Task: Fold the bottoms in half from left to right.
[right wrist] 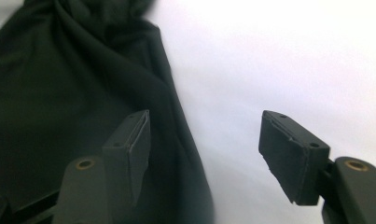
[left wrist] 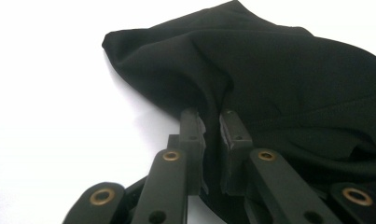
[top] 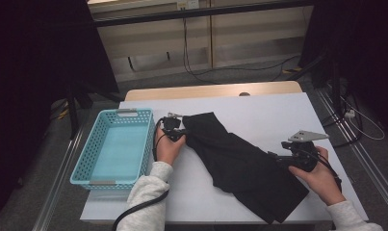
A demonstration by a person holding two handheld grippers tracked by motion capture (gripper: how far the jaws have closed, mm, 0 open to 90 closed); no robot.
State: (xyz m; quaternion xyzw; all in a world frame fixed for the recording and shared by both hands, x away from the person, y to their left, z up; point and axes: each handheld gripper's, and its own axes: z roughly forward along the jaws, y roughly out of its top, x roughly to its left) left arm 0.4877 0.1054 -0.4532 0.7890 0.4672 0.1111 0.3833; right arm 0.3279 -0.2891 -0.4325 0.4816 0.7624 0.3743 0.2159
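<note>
A black garment (top: pixel 239 163) was seen spread diagonally across the white surface (top: pixel 273 113), running from near the middle of the far side down toward the near right edge. Its upper end lay just beside a light blue basket (top: pixel 97 149), which stood at the left edge of the surface without touching the cloth.

The left hand-held gripper (top: pixel 178 133) was held at the upper end of the garment, between the basket and the cloth, by the person's left hand (top: pixel 168 148). In the left gripper view, the left hand-held gripper (left wrist: pixel 215 122) was seen nearly closed, with a fold of the black garment (left wrist: pixel 288 79) pinched in the narrow gap between its jaws; the edge of the cloth was gathered and lifted slightly at that spot.

The right hand-held gripper (top: pixel 277 158) was held by the right hand (top: pixel 321 175) at the right border of the garment, near its lower end. In the right gripper view, the right hand-held gripper (right wrist: pixel 206 135) was seen released, its jaws spread wide: one jaw stood over the black garment (right wrist: pixel 59 84), the other over the bare white surface (right wrist: pixel 279 56), and the cloth's edge ran between them. No cloth was clamped there.
</note>
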